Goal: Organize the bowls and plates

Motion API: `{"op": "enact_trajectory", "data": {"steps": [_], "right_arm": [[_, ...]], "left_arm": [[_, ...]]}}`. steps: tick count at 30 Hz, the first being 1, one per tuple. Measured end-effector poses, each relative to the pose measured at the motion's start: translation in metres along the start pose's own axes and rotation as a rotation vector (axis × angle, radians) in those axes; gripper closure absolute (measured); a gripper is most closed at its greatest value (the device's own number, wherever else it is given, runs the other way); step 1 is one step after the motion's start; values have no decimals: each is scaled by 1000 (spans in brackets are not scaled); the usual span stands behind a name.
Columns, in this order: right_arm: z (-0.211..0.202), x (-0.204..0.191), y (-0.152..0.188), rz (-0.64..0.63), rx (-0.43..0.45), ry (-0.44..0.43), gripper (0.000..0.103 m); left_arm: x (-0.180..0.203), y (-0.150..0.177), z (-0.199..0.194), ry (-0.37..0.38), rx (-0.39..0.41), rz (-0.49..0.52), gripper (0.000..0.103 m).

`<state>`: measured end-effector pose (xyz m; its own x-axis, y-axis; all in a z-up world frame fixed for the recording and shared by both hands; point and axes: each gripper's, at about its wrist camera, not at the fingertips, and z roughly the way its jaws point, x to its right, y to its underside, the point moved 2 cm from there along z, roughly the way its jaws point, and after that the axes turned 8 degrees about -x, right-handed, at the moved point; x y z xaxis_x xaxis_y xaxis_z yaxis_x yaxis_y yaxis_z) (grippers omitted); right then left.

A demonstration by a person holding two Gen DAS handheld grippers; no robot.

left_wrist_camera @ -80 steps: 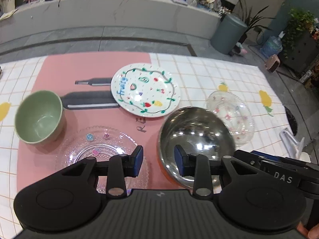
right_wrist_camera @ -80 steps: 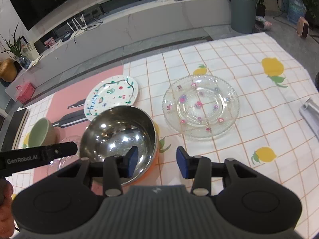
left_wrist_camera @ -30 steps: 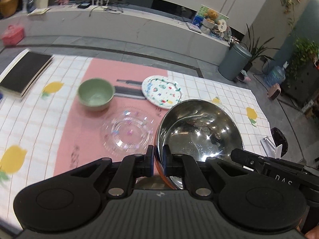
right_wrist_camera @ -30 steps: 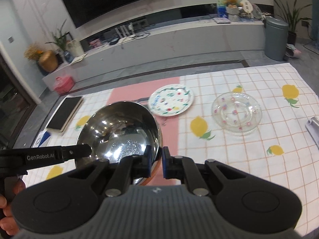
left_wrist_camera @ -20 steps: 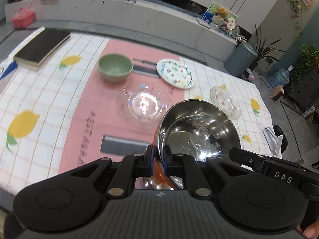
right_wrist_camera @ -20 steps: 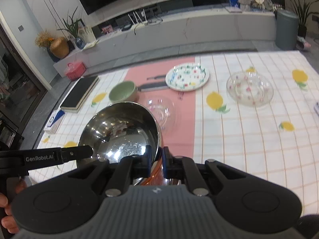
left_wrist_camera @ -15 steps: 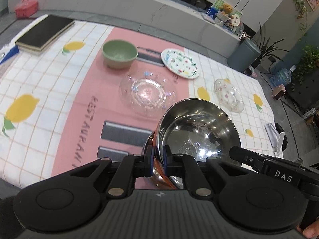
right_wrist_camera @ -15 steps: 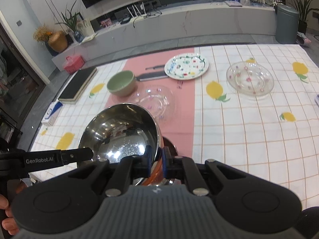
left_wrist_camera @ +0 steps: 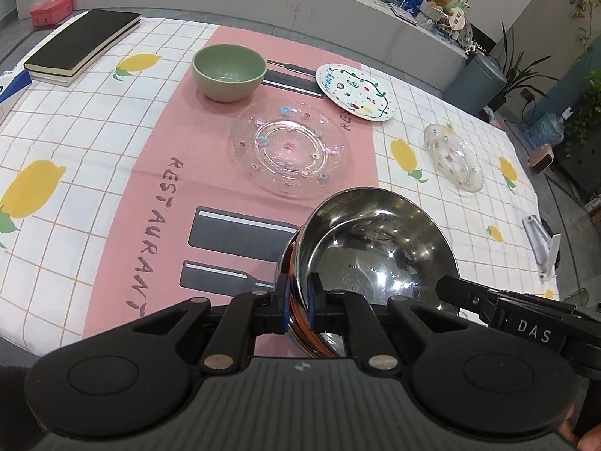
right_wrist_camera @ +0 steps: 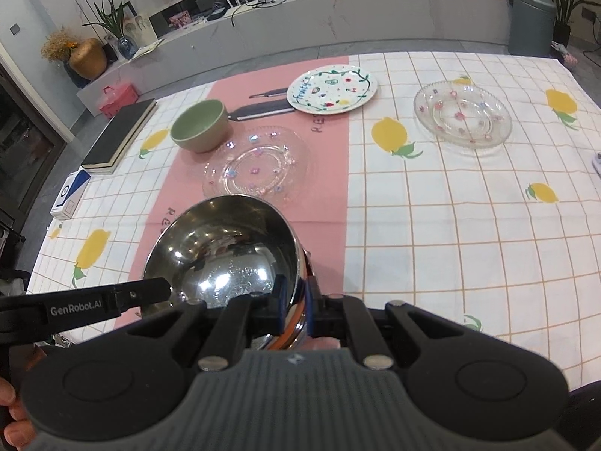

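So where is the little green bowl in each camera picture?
Left wrist view: the round green ceramic bowl sits upper left of centre on the pink cloth strip, beyond the clear glass plate with flowers.
Right wrist view: the green bowl is left of centre, again just behind that glass plate.
Shared landmark: the black book lies to its left in both.

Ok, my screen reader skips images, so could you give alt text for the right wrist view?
The right hand-held gripper pinches the rim of a steel bowl above a lemon-print tablecloth; the left hand-held gripper grips the opposite rim. Beyond sit a green bowl, two glass plates and a painted plate.
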<state>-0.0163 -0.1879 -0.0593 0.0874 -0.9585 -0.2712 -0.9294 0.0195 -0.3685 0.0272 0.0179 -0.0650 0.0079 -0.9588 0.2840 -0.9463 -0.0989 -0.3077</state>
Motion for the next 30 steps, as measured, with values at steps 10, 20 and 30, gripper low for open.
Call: {"op": "enact_trajectory", "data": {"steps": [10,20,30], "right_arm": [[11,0,-2,-5,-18,15,96],[19,-2,-1,-15,-29,29,96],[18,1,-1,-8,-37,19,87]], "left_arm": [[4,1,9,-38,-9,33,94],[8,1,12,-76,-9,66,94],[7,-2,7,-75,-3,70,81]]}}
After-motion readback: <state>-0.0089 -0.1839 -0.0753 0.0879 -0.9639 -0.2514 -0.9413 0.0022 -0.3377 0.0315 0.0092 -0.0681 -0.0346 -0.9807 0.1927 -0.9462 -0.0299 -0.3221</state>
